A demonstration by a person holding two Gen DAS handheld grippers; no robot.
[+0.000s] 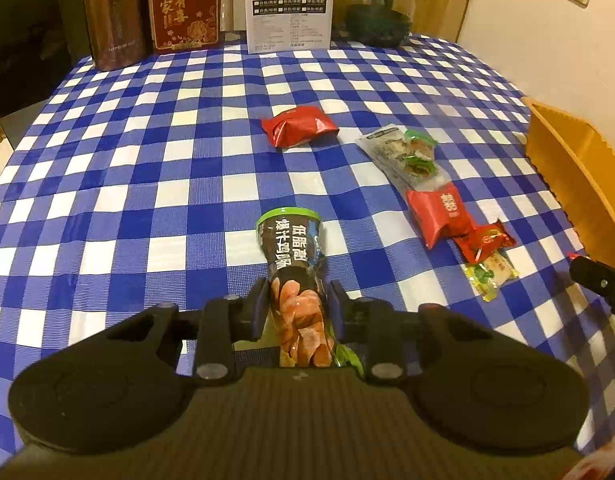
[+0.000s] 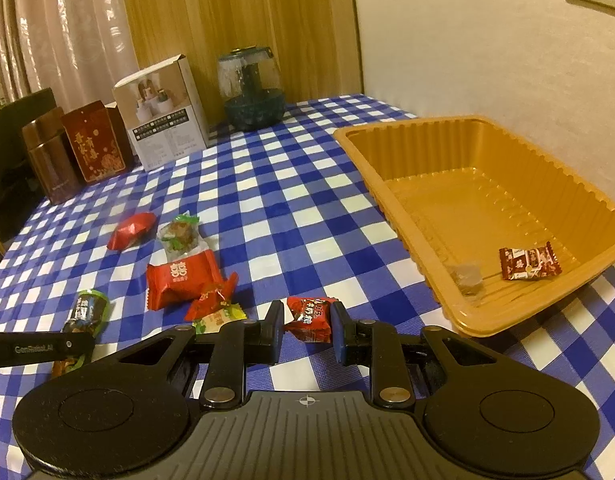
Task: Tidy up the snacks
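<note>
left gripper (image 1: 296,306): jaws clamped on the long dark plastic sausage pouch with a green cap end (image 1: 293,264), long axis running straight out ahead

right gripper (image 2: 306,330): jaws pinching the small red foil candy packet (image 2: 309,317)

orange ribbed plastic tray (image 2: 391,168): sits to the right on the counter, so the right hand looks nearer to it

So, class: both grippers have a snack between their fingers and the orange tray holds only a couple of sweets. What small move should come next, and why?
Probably carry the right gripper, shut on the small red packet, over the rim of the orange tray and release there. The tray lies close on its right with plenty of bare floor, while the left gripper grips the dark sausage pack farther from it.
</note>
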